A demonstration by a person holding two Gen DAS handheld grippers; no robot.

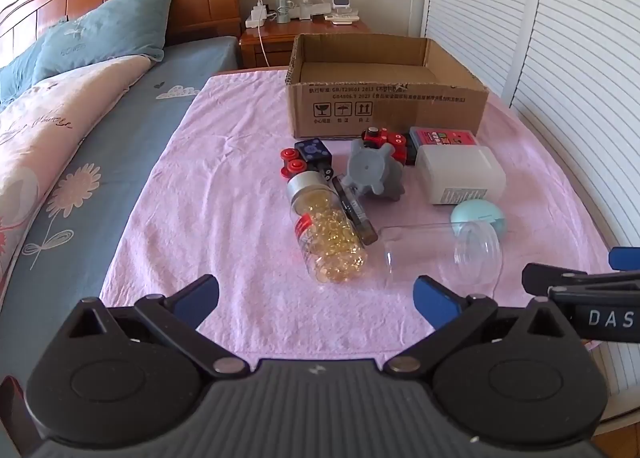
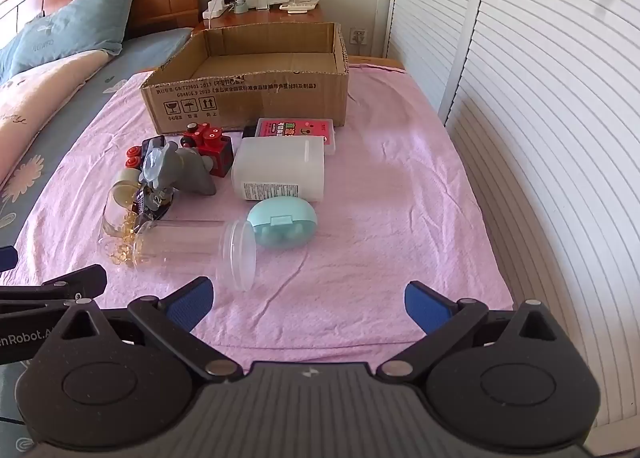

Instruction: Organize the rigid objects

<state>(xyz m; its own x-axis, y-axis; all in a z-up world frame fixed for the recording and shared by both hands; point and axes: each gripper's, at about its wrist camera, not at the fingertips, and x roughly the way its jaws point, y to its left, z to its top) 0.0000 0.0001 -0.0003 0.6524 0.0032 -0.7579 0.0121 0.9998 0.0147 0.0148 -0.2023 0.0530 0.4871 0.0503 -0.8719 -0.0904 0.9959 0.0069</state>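
Both tongs spread wide, holding nothing: left tongs (image 1: 316,298), right tongs (image 2: 308,302). Clear jar (image 2: 196,248) lies just ahead-left of right tongs; pill bottle (image 1: 326,232) ahead of left. Cardboard box (image 1: 384,98) beyond, on the bed.

Left gripper (image 1: 316,300) and right gripper (image 2: 308,304), fingers spread.

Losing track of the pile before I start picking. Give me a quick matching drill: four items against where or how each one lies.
Items:
1. pill bottle
2. clear jar
3. cardboard box
4. teal case

States:
A. upright, open top
B. on its side, looks empty
C. on its side, holding yellow capsules
D. beside the clear jar's wide end

Pairs: 1-C, 2-B, 3-A, 4-D
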